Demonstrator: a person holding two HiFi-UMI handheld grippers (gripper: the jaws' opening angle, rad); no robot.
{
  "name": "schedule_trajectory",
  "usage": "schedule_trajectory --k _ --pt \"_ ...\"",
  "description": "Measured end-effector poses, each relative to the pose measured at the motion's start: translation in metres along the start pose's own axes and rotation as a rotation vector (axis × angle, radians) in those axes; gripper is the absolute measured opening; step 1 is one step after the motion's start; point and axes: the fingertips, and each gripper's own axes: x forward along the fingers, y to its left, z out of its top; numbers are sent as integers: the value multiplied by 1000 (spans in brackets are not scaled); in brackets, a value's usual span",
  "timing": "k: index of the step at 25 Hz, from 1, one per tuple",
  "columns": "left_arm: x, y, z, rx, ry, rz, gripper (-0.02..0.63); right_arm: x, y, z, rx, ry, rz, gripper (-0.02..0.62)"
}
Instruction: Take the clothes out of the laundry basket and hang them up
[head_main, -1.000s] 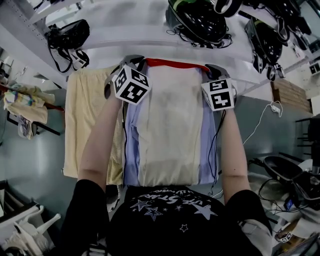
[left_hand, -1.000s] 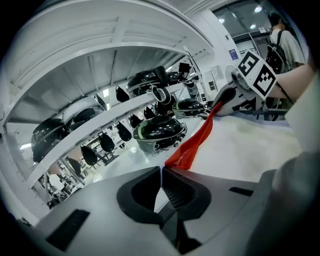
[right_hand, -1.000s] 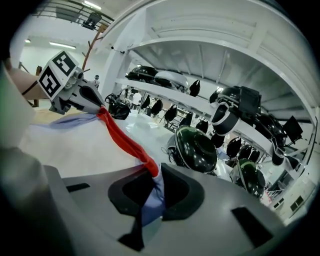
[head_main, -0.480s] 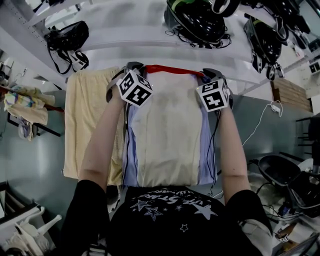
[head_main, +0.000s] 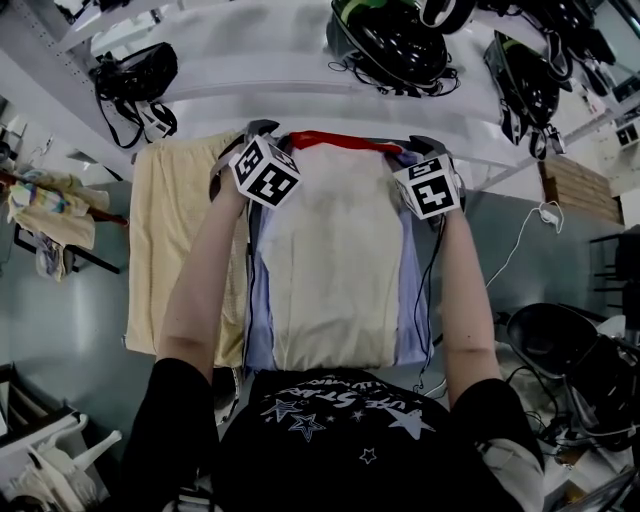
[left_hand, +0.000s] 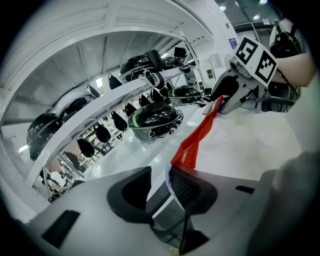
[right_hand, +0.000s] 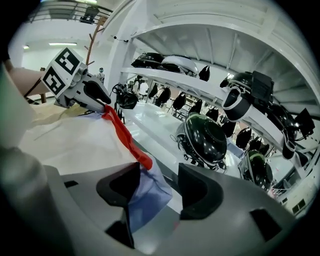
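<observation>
A cream cloth lies over a light blue shirt, and both hang from a rail, with a red strip along the top. My left gripper is at the top left corner. Its jaws have just been opening and stand apart, with a thin cloth edge beside the right pad and the red strip just past it. My right gripper is at the top right corner. Its jaws have just been opening wide, and blue cloth lies loose between them.
A yellow towel hangs left of the garments. Black helmets and a black bag sit on the white shelf behind. A patterned cloth hangs on a rack at far left. A dark round thing sits low right.
Both grippers remain at the garment's top corners, and the right one has edged slightly inward. The hanging clothes have not shifted.
</observation>
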Motion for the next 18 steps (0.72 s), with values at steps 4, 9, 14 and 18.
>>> schedule_trajectory --k 4,9,14,18 --pt "-11 3 0 -34 -8 -7 164 -8 0 -2 12 -9 -3 273" --pt "-28 4 1 -39 -30 20 167 -28 2 1 17 -51 -35 273" --pt "-51 3 3 -86 -34 24 236 -59 7 8 36 -105 -48 272" --pt "-82 -1 12 -95 -79 63 236 -90 16 15 50 -164 -60 258"
